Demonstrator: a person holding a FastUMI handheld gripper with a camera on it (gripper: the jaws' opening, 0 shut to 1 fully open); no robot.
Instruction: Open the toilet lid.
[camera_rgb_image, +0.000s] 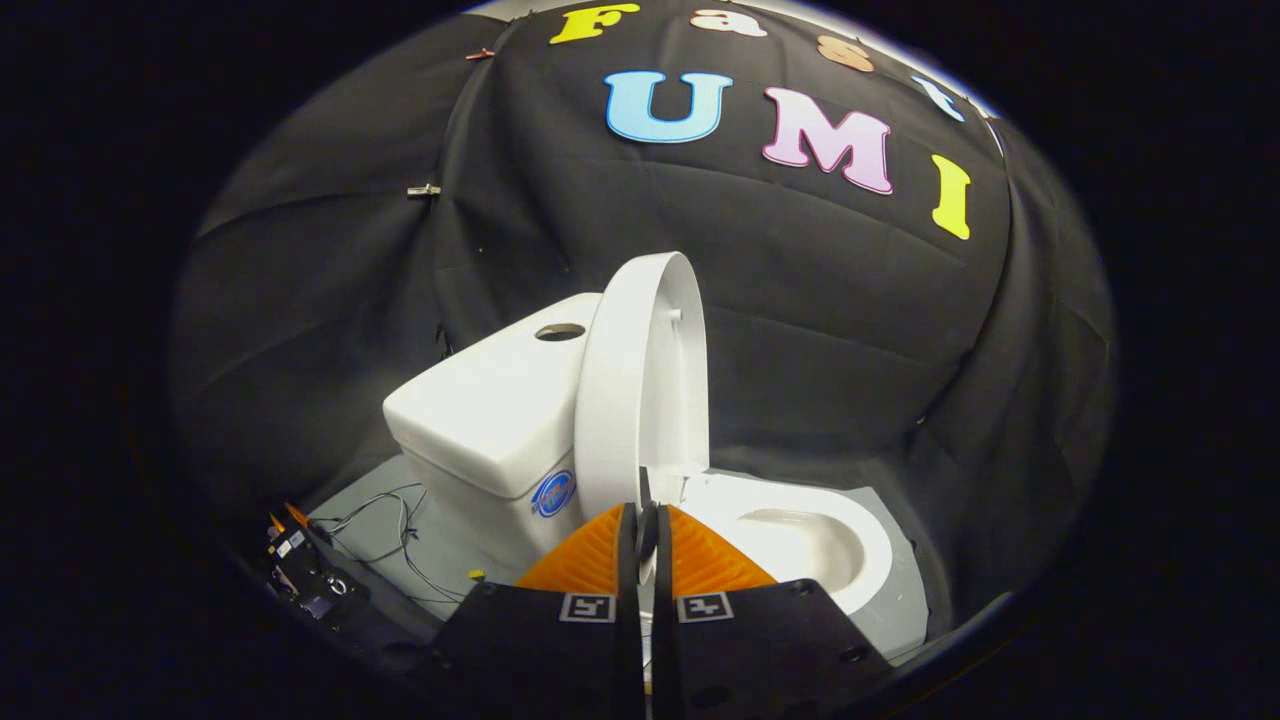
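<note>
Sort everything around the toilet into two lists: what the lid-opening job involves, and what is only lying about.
Part of the job:
- toilet lid, raised upright beside the tank
- claw, fingers nearly closed on the lid's lower edge
- toilet seat and bowl, now uncovered

Just lying about:
- tank with round sticker
- loose wires on the grey floor
- small electronics beyond the wires

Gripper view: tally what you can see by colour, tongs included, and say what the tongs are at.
White: 3 - glossy ceramic tank, raised oval plastic lid, ceramic bowl
Grey: 1 - flat floor board
Black: 1 - thin loose cables
Tongs: 1 - tongs, nearly closed at the lid's lower edge
Total: 6
</note>
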